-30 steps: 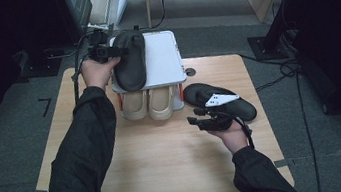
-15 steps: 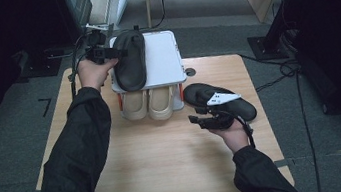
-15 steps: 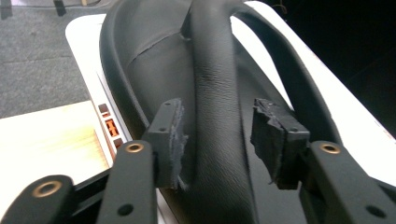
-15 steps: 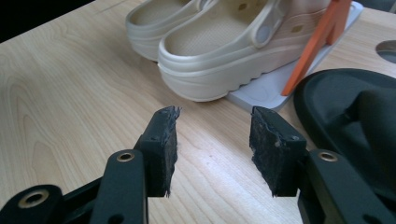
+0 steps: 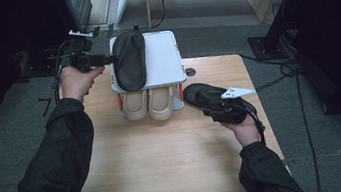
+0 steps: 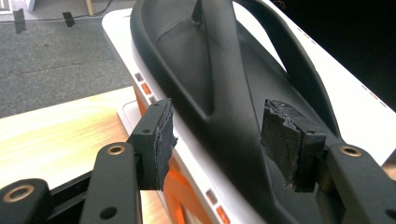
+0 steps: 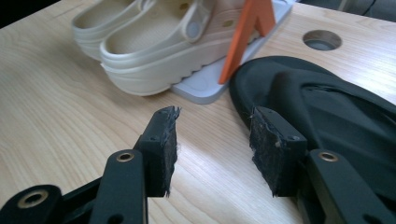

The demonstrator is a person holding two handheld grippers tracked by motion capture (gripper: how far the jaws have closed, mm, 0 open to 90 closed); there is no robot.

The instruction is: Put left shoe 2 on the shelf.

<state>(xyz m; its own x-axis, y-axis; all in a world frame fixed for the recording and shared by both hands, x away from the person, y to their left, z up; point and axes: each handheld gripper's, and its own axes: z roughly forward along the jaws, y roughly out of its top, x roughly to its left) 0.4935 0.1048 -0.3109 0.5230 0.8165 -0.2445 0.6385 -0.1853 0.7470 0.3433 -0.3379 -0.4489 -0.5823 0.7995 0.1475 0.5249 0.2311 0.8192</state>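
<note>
Since the earlier frame, the left gripper had let go of the black sandal on the rack and drawn back to its left; its jaws had just been opening and stood wide, the sandal's edge between the pads untouched. That sandal lay on the white rack's top shelf, above the beige clogs. The right gripper stood open beside the second black sandal on the wooden table, holding nothing.

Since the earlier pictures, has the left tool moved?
Yes. In the high view the left tool has drawn back leftward from the black sandal on the white rack, and its jaws have just been opening.
</note>
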